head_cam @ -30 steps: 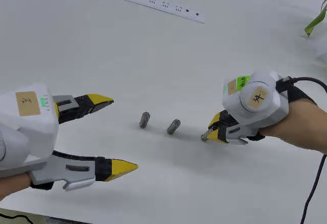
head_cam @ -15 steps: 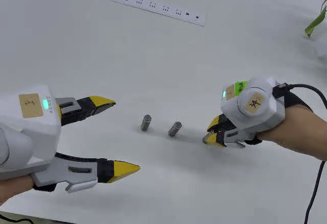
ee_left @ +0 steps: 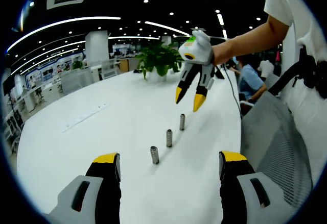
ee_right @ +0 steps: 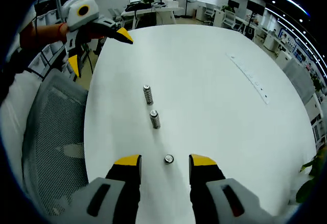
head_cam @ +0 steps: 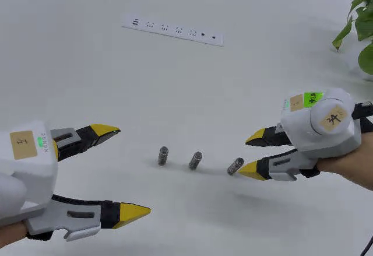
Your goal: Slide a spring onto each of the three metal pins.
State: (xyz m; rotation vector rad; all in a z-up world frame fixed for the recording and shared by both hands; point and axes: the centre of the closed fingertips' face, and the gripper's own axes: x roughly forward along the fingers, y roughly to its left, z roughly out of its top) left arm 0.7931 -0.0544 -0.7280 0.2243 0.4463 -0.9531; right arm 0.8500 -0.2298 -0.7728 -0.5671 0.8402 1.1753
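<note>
The right gripper (head_cam: pixel 244 158) is held low and level over the white table (head_cam: pixel 175 93), pointing across toward the left gripper (head_cam: pixel 133 170), its yellow-tipped jaws parted with nothing between them. A bare forearm reaches in behind it. The left gripper lies level at the other side, jaws spread wide and empty, pointing back along the row.

Three springs (head_cam: pixel 195 160) stand upright in a line between the two grippers. The nearest spring (head_cam: pixel 235 165) sits just off the right gripper's tips, apart from both; in the right gripper view it (ee_right: pixel 168 158) stands between the jaw tips and just ahead of them, with the other two lined up beyond. From the left gripper view the row (ee_left: pixel 169 138) runs straight ahead toward the right gripper (ee_left: pixel 187 104), which hangs tips-down above the far end.

A second ago the right gripper's jaws were closed on that nearest spring; now they have opened and drawn back, and the spring stands free. The left gripper's spread is unchanged.

The springs are short grey metal coils, finely ribbed, and in the right gripper view a smooth round pin (ee_right: pixel 147 88) head caps the coil. The grippers have white shells, black fingers and pointed yellow tips. The table is smooth and matte; a white power strip (head_cam: pixel 172 30) lies well beyond both grippers.
</note>
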